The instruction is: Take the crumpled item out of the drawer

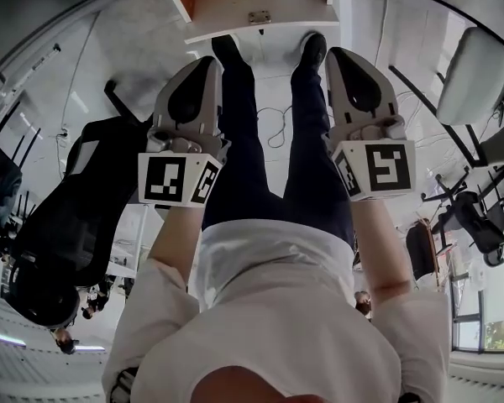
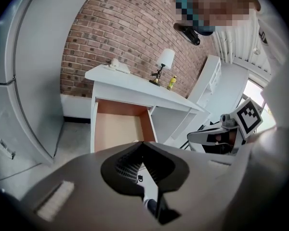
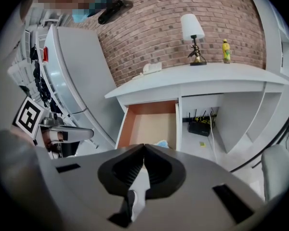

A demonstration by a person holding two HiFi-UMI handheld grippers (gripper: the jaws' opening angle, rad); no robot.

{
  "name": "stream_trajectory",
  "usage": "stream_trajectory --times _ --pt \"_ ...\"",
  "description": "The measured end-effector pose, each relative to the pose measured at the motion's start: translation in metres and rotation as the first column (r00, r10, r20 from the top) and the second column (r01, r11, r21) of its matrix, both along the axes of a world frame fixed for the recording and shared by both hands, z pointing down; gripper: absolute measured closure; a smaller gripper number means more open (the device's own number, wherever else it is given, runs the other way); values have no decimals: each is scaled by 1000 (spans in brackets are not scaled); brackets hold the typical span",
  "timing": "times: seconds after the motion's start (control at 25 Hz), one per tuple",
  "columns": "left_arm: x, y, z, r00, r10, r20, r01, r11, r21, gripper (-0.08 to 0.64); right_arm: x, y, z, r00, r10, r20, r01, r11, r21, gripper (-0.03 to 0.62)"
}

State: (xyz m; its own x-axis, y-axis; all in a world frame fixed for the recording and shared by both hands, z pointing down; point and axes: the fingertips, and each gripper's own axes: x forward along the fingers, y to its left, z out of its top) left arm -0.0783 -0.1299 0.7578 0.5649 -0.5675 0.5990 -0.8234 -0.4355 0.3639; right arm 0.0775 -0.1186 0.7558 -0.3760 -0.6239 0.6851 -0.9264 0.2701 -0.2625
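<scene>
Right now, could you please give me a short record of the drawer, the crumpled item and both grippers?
drawer: open, pulled out of the white desk
crumpled item: pale blue, at the drawer's near end by the right wall in the right gripper view, untouched
left gripper: jaws together, empty, short of the drawer
right gripper: jaws together, empty, short of the drawer
desk top: lamp, yellow bottle

The desk (image 3: pixel 202 78) is smooth, matt white. Under its top, the drawer (image 3: pixel 151 124) shows bare warm wood. Behind the desk the brick wall (image 3: pixel 154 28) is rough. On the desk, the lamp (image 3: pixel 192 32) has a brassy stem. The left gripper (image 2: pixel 142 143) and right gripper (image 3: pixel 144 146) look matt grey plastic.
</scene>
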Motion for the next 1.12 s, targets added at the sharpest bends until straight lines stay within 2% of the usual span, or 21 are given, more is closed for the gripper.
stream_trajectory --times 0.24,0.28,0.32,0.36,0.52,0.8,1.12 --pt "-9 6 9 1000 -12 9 12 1000 -22 552 -8 0 13 1000 -14 -7 14 1000 -24 584" --pt "-9 6 9 1000 -13 7 13 1000 -24 552 -9 -2 15 1000 -10 1 10 1000 -29 527" --pt "-9 7 9 1000 -13 5 14 1000 -26 552 -10 -4 18 1000 -3 10 3 999 -35 348" --pt "-9 7 10 1000 -14 2 14 1000 -28 551 -10 -6 21 1000 4 12 -3 999 -41 330" --pt "-12 8 11 1000 -19 -4 19 999 -34 552 -12 -15 36 999 -8 -38 5 998 -58 330" --pt "-22 11 14 1000 -13 3 13 999 -29 552 -21 -51 68 998 -28 -60 23 997 -79 330" --pt "-35 9 22 999 -33 1 33 998 -54 552 -27 -81 126 993 -46 -109 28 986 -163 330"
